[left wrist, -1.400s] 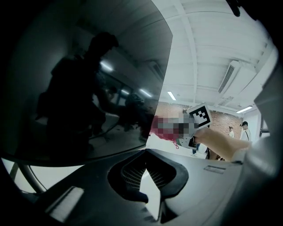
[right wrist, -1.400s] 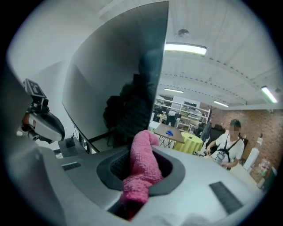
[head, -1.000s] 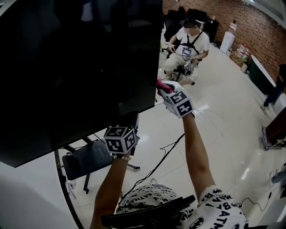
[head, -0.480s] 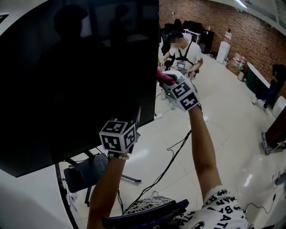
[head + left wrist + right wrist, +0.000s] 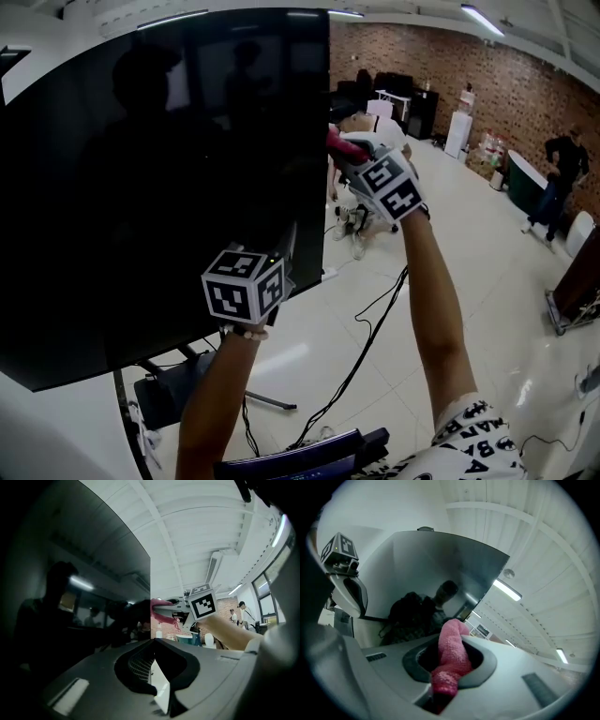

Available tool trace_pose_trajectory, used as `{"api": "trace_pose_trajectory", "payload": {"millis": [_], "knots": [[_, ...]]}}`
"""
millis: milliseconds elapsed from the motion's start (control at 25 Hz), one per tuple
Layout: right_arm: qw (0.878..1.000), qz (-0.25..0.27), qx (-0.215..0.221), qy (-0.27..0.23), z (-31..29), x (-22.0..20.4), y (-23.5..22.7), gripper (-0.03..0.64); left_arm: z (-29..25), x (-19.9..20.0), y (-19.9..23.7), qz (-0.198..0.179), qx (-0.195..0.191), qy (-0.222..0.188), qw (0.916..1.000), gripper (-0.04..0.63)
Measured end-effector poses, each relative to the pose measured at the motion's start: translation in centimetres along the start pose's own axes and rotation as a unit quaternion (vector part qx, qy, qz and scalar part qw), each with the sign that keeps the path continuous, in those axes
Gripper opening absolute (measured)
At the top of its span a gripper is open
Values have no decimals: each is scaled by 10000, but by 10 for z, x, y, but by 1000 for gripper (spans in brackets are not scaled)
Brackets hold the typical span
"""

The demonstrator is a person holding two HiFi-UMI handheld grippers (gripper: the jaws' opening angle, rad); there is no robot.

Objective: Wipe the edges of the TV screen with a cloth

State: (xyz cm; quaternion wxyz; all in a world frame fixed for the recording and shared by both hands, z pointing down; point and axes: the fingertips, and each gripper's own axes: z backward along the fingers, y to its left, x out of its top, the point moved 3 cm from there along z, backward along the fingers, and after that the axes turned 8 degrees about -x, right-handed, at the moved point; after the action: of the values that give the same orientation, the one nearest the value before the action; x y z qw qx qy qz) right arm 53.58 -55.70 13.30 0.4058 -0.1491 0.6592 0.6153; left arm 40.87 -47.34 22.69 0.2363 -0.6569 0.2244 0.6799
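The big black TV screen fills the left of the head view, its right edge running down at mid-frame. My right gripper is shut on a pink cloth and presses it against that right edge, about a third of the way down. The right gripper view shows the cloth bunched between the jaws, with the TV just ahead. My left gripper is clamped on the TV's edge near its lower right corner. In the left gripper view the TV's edge runs into the left gripper; above are the cloth and right gripper.
Black cables trail over the white floor under my arms. The TV stand's legs sit below the screen. A seated person's legs show behind my right arm. Another person stands at far right by the brick wall.
My right gripper has slid the pink cloth upward along the TV's right edge. The left gripper has stayed at the lower corner. The head view has tilted up.
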Motion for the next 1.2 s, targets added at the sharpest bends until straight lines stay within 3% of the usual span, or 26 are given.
{"api": "trace_pose_trajectory", "payload": {"millis": [560, 920, 1200], "knots": [[9958, 754, -510, -76, -14, 93, -102, 75, -5, 110, -1, -643, -134, -314, 9973, 1], [9923, 966, -742, -238, -15, 146, -152, 75, 9, 116, 0, -794, -9, -353, 9962, 0], [9947, 371, -706, -649, -6, 181, -179, 75, 16, 114, 5, -794, 63, -353, 9962, 0]]}}
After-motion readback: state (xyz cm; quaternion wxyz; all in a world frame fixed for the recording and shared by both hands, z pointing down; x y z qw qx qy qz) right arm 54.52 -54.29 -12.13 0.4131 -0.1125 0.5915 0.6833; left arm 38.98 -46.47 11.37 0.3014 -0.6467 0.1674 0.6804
